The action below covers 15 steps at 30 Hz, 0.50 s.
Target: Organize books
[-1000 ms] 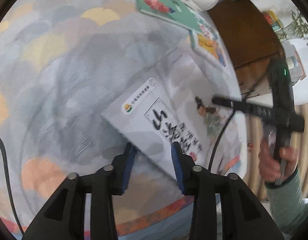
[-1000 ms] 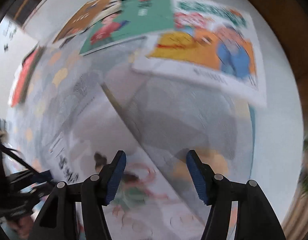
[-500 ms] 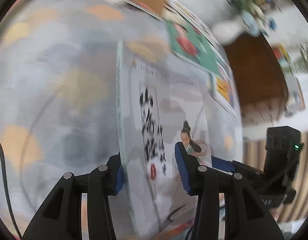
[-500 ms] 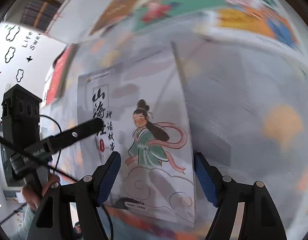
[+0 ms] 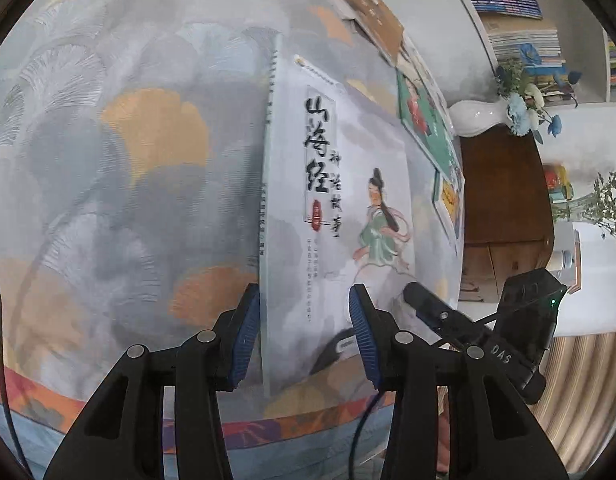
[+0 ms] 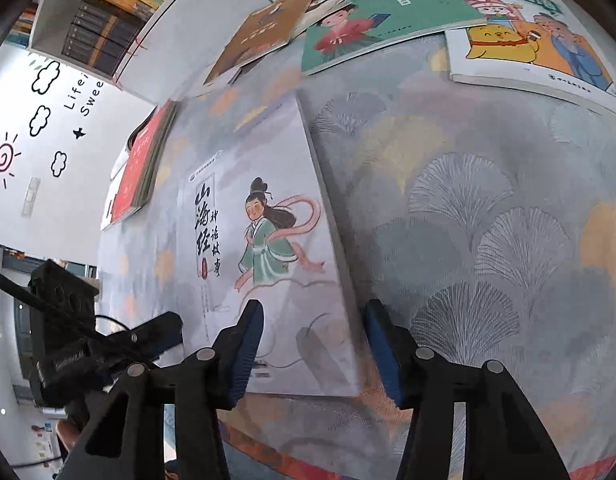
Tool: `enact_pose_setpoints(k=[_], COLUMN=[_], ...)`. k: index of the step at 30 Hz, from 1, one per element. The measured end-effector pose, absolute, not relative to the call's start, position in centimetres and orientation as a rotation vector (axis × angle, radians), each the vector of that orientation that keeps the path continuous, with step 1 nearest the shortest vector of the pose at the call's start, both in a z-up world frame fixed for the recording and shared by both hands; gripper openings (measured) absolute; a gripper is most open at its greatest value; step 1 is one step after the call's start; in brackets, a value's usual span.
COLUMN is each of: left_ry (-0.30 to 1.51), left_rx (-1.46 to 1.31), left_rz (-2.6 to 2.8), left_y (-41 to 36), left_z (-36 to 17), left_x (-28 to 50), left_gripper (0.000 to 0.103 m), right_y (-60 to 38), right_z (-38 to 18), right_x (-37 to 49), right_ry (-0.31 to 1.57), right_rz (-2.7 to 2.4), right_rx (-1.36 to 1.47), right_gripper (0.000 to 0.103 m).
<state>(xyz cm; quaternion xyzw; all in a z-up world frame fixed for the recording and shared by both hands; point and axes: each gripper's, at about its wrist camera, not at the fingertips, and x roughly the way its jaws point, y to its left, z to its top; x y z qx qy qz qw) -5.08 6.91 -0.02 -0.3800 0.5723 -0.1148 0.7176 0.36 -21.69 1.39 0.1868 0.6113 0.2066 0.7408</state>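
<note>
My left hand-held gripper (image 5: 303,336) and right hand-held gripper (image 6: 312,354), both just narrowing, straddle the white storybook (image 5: 340,200) lying mid-frame on the patterned table (image 5: 127,152), pads not visibly pressing. Step: squaring it. Next: pinch and lift.

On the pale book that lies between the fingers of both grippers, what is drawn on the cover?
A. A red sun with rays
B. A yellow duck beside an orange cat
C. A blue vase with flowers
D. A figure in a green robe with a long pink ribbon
D: the pale book shows a dark-haired figure in a green robe with a pink ribbon trailing behind, beside black brush lettering.
</note>
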Motion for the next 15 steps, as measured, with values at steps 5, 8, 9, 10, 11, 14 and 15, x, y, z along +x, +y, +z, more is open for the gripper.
enact_pose_setpoints(k=[5, 8, 9, 10, 11, 14, 15], left_ry=[1.179, 1.171, 1.171, 1.176, 1.185, 1.208, 1.215], left_rx=[-0.986, -1.019, -1.016, -1.014, -1.015, -1.018, -1.027], left_rz=[-0.359, -0.378, -0.356, -0.338, -0.32, -0.283, -0.28], left_y=[6.2, 5.9, 6.0, 6.0, 6.0, 6.3, 6.2], left_z=[1.7, 2.1, 2.0, 1.7, 1.4, 0.6, 0.3], left_x=[-4.4, -3.9, -3.7, -3.5, -3.3, -3.1, -3.1], left_gripper=[0.033, 0.033, 0.033, 0.033, 0.033, 0.026, 0.026], right_y=[-21.1, -22.5, -22.8, -23.1, -23.2, -23.4, -23.7], right_z=[1.4, 0.8, 0.8, 0.6, 0.6, 0.4, 0.5], right_x=[0.7, 1.3, 1.4, 1.6, 1.7, 1.9, 1.9], right_ry=[1.35, 1.379, 1.385, 1.392, 1.395, 1.404, 1.408], right_rz=[0.458, 0.474, 0.476, 0.48, 0.482, 0.49, 0.494], right_rx=[0.418, 0.513, 0.535, 0.562, 0.576, 0.604, 0.615], right_gripper=[0.052, 0.053, 0.053, 0.053, 0.053, 0.054, 0.055])
